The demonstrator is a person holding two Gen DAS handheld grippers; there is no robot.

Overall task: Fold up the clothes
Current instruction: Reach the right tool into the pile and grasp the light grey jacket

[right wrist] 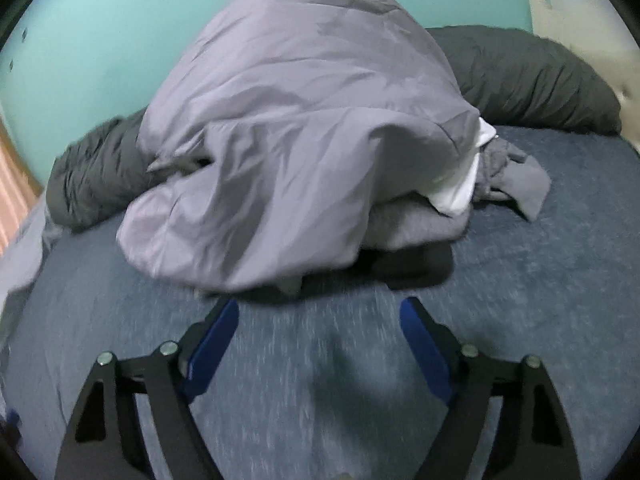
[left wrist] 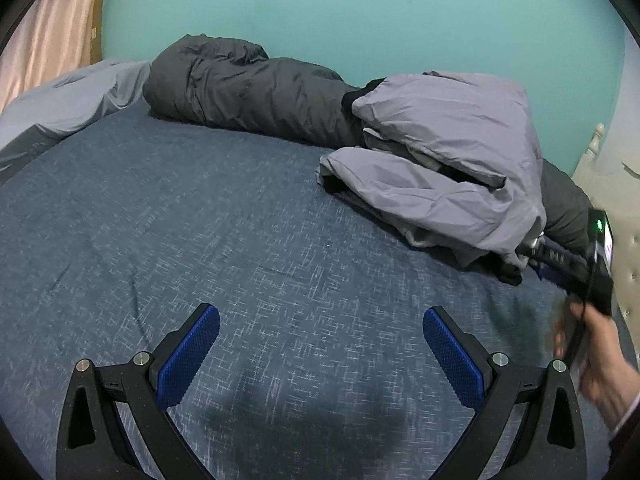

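On the blue bed sheet (left wrist: 160, 216), a lilac-covered clothes pile (right wrist: 280, 140); left gripper (left wrist: 320, 316) and right gripper (right wrist: 320, 308) jaws spread, empty

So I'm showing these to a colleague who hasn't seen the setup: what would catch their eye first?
Most likely the lilac-grey garment heaped over the pile of clothes on the blue bedsheet, filling the middle of the right wrist view. Behind it a dark grey duvet roll lies along the turquoise wall. Both the left gripper and right gripper hover with jaws open, holding nothing.
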